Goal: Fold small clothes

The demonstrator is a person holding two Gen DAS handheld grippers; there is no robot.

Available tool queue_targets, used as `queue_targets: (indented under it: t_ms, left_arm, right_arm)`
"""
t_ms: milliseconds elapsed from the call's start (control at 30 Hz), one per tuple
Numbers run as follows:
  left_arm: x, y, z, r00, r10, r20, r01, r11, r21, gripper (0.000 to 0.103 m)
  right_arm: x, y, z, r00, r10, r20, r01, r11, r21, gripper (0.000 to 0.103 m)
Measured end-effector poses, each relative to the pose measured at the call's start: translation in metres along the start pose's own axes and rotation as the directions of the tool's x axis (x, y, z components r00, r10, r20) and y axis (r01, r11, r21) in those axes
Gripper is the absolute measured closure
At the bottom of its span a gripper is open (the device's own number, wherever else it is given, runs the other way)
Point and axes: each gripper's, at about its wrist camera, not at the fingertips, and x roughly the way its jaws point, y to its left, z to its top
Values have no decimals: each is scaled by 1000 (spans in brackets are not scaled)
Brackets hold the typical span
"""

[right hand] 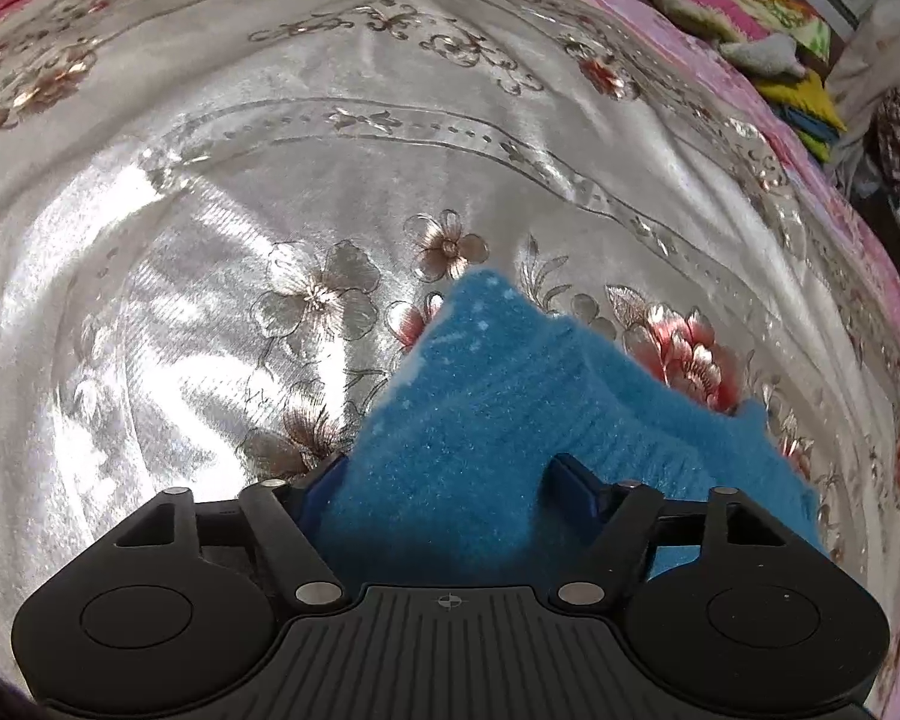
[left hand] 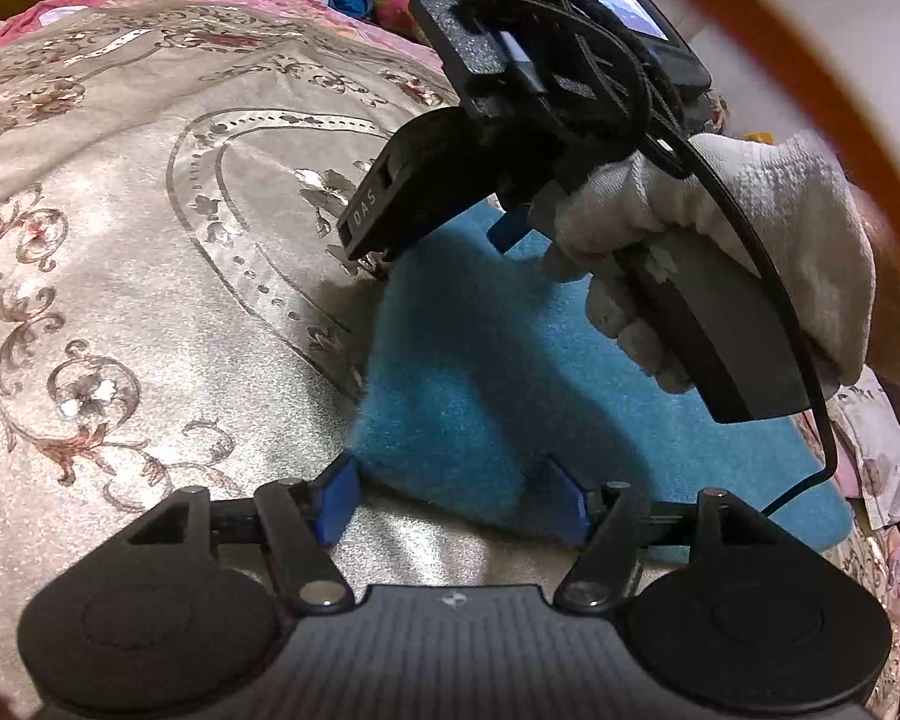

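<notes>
The left gripper (left hand: 456, 498) hangs low over the bed with its blue fingers (left hand: 333, 501) spread wide, the near corner of the blue fuzzy garment (left hand: 510, 372) lying between them, not pinched. The garment's left edge runs forward and away from the left finger; beyond that edge, the silver floral bedspread (left hand: 150, 300) lies broad and unoccupied to the left and ahead. Ahead and to the right, the right gripper (left hand: 444, 240) is held by a white-gloved hand (left hand: 720, 240) above the garment.

In its own view, the right gripper (right hand: 447, 480) also stands with fingers apart, the garment (right hand: 510, 408) bunched up between them, its peak pointing forward. Past it the bedspread (right hand: 270, 180) stretches open; at the far right edge lie colourful pillows (right hand: 738, 6).
</notes>
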Motion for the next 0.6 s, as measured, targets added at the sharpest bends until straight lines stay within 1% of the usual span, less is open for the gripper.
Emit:
queue_targets:
  t_ms: [67,167,233,267,333,467,600]
  left_arm:
    - [0,1,0,1000,-4,2,4,1000,0,33]
    - [-3,5,-1,1000,-23,9,23,999,-26,33]
    - [-5,8,-2,999,-37,21,38,998,-41,32]
    - [-7,8,-3,999,-38,29,40,998,-43,30]
    - [-10,7,-5,998,-26,52,28,999,-35,27]
    - [-13,3,-10,996,2,91,-1,1000,-6,20]
    - [-9,-6,-17,992,34,120,-41,998,56,19]
  right_arm:
    - [-2,1,-1,1000,-5,2,6,1000,-19,37]
    - [-5,-2,-2,1000,3,5,-3,1000,-21,45]
    - [-9,-6,-2,1000,15,10,-15,1000,-19,56]
    - [-12,-9,-2,1000,23,12,-22,1000,-17,59]
    - [-18,-16,-2,999,43,16,-43,999,-1,68]
    - [-26,-31,-5,996,79,32,-81,996,40,74]
    - [-32,-37,-8,993,102,52,-105,993,58,76]
